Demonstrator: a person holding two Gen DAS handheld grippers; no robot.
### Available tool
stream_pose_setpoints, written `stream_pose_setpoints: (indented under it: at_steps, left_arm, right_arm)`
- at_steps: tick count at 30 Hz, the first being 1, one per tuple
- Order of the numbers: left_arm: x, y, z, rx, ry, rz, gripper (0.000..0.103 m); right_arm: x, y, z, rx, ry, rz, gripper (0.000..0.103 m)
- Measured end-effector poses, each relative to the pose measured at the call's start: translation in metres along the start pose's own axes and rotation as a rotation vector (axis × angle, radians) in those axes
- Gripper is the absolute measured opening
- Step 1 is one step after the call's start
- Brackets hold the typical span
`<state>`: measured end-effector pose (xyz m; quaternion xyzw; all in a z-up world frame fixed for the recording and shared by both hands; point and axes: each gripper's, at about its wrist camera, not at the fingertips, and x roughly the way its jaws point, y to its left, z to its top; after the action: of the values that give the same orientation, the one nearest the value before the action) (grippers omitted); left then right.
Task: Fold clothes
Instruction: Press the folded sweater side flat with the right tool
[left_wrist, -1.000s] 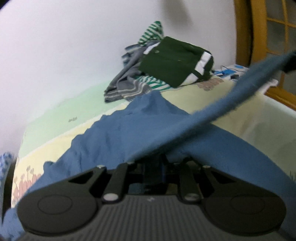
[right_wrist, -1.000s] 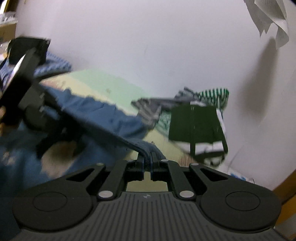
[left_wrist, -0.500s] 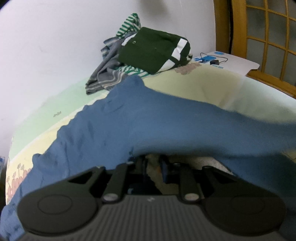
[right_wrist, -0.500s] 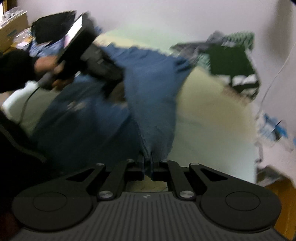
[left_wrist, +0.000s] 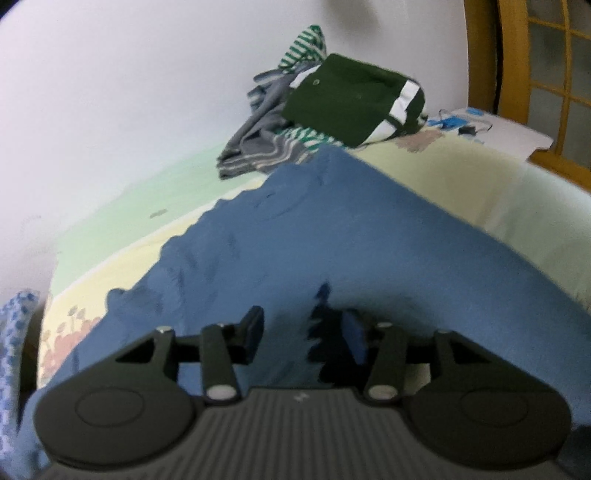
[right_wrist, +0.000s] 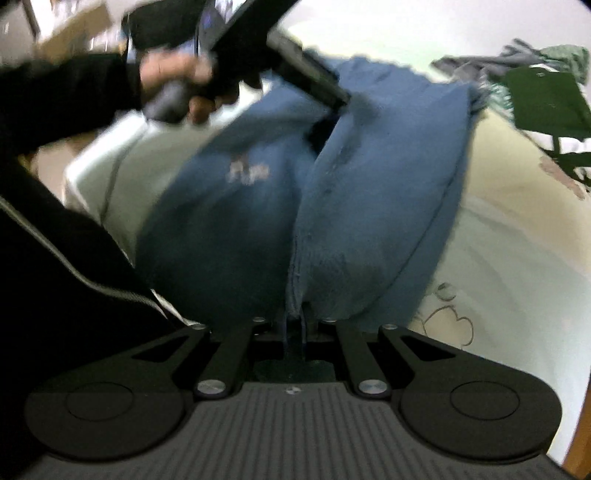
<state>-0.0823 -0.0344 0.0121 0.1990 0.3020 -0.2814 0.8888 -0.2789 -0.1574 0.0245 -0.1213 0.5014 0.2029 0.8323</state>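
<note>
A blue garment (left_wrist: 332, 229) lies spread on the bed, one part folded over the rest. My left gripper (left_wrist: 303, 332) hovers just over its near part. Its jaws are opening, and no cloth is pinched between the pads (left_wrist: 255, 330). In the right wrist view the blue garment (right_wrist: 388, 192) bulges up in two folds. My right gripper (right_wrist: 295, 325) is shut on its near hem and points steeply down at the bed. That view also shows a hand (right_wrist: 173, 77) holding the left gripper (right_wrist: 328, 99) at the garment's far side.
A pile of clothes sits at the far wall: a dark green garment with white bands (left_wrist: 354, 103) on grey striped cloth (left_wrist: 258, 147). A wooden window frame (left_wrist: 517, 74) stands at the right. The pale printed bed sheet (left_wrist: 461, 177) surrounds the garment. A person's dark jacket (right_wrist: 55, 266) fills the left.
The left gripper has let go of the blue cloth and its jaws have spread. The raised blue strip now lies flat across the garment. The right gripper has swung down with the hem.
</note>
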Motion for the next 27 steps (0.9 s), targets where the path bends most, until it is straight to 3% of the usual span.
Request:
stream_pose_setpoints:
  at_steps: [3, 6, 8, 10, 12, 16, 18, 23, 25, 26, 27]
  left_arm:
    - [-0.004, 0.005, -0.011, 0.011, 0.033, 0.02, 0.052]
    - [-0.014, 0.012, -0.02, -0.015, 0.055, 0.032, 0.052]
    - [-0.025, 0.017, -0.02, -0.061, 0.047, 0.038, 0.052]
    - [-0.037, 0.018, -0.016, -0.104, 0.027, 0.043, 0.052]
    - [-0.044, 0.01, -0.008, -0.123, 0.01, 0.018, 0.051]
    - [-0.048, -0.027, 0.004, -0.102, 0.011, -0.035, 0.052]
    - [-0.045, -0.045, 0.004, -0.096, 0.03, -0.047, 0.052]
    - [-0.038, -0.071, -0.004, -0.11, 0.091, -0.026, 0.052]
    - [-0.035, -0.073, -0.006, -0.135, 0.111, -0.002, 0.052]
    - [-0.033, -0.074, -0.007, -0.147, 0.119, 0.016, 0.052]
    - [-0.032, -0.074, -0.007, -0.159, 0.124, 0.034, 0.052]
  right_arm:
    - [-0.005, -0.005, -0.002, -0.021, 0.027, 0.035, 0.007]
    - [-0.018, -0.017, -0.007, -0.025, 0.058, 0.124, 0.01]
    - [-0.031, -0.031, -0.007, 0.003, 0.01, 0.156, 0.011]
    - [-0.036, -0.05, -0.003, 0.067, -0.044, 0.122, 0.012]
    - [-0.029, -0.072, 0.004, 0.136, -0.081, 0.076, 0.015]
    - [0.013, -0.101, 0.014, 0.242, -0.066, 0.101, 0.024]
    - [0.031, -0.109, 0.015, 0.28, -0.037, 0.135, 0.033]
    - [0.043, -0.118, 0.006, 0.319, -0.022, 0.26, 0.043]
    - [0.045, -0.123, 0.005, 0.316, -0.027, 0.304, 0.022]
    - [0.047, -0.126, 0.005, 0.322, -0.026, 0.329, 0.005]
    - [0.049, -0.129, 0.006, 0.328, -0.024, 0.345, 0.004]
